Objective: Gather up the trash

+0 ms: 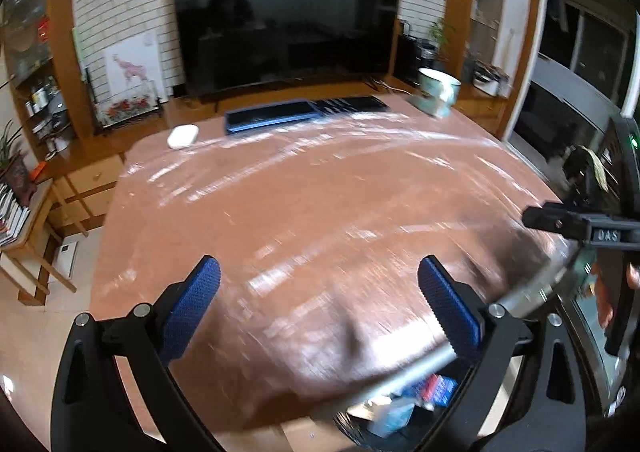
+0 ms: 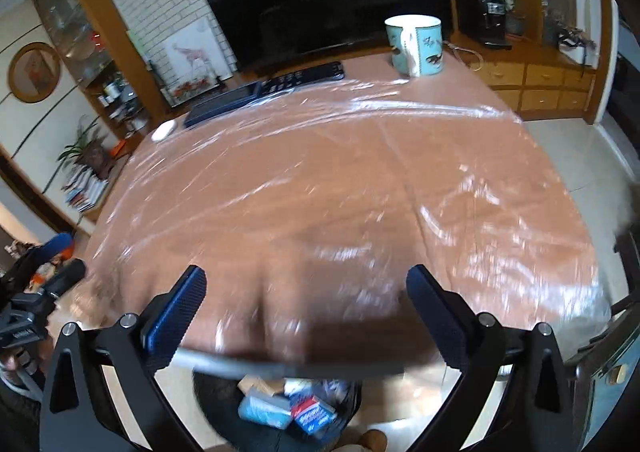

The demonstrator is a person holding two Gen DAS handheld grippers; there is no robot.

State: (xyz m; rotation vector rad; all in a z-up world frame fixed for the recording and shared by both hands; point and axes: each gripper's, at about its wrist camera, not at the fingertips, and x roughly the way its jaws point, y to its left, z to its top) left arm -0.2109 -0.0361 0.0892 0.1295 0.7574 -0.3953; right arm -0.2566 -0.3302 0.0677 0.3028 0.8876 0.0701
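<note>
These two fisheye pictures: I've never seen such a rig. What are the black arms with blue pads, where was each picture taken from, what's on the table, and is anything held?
No robot here: a person carries a hand-held two-finger tool in each hand, each with a camera looking along its fingers. One picture comes from the left tool, the other from the right tool; the blue pads are their fingertips. Both stand open and hold nothing.

The brown table has a shiny clear cover. At its far edge stand a light blue mug, a dark flat keyboard-like device and a small white object. Below the near edge sits a bin with blue and red packets already inside.
</note>
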